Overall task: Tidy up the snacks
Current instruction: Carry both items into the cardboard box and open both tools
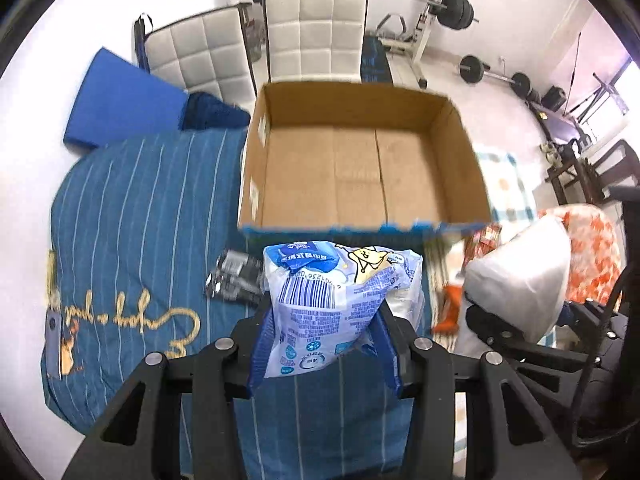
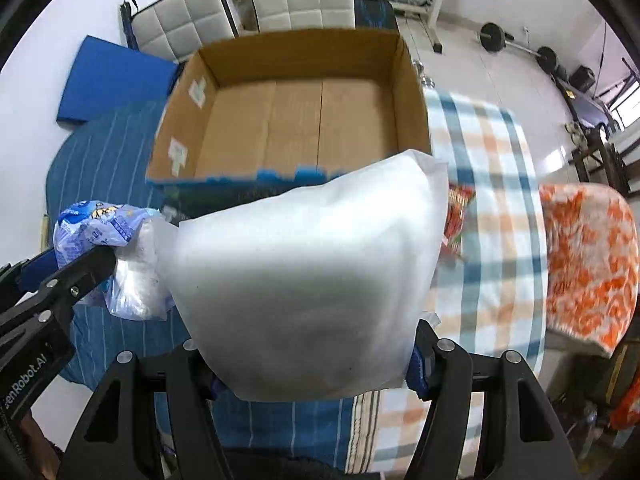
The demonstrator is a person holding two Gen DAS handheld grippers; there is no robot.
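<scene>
My left gripper (image 1: 324, 336) is shut on a blue-and-white snack bag (image 1: 336, 292) with a barcode and a cartoon print, held up above the blue striped cloth. An open cardboard box (image 1: 360, 168) with a bare bottom stands just beyond it. My right gripper (image 2: 312, 364) is shut on a large white puffy bag (image 2: 308, 280), which hides both fingertips. In the right wrist view the same cardboard box (image 2: 288, 120) lies ahead, and the left gripper (image 2: 80, 268) with its blue-and-white bag (image 2: 100, 232) shows at the left. The white bag (image 1: 520, 276) appears at the right of the left wrist view.
A silvery packet (image 1: 236, 276) lies on the blue striped cloth (image 1: 140, 220) near the box. A red packet (image 2: 460, 216) rests on the checked cloth (image 2: 488, 208). An orange patterned cover (image 2: 588, 264) is at the right. Two white padded chairs (image 1: 316, 32) and barbell weights (image 1: 456, 10) stand behind.
</scene>
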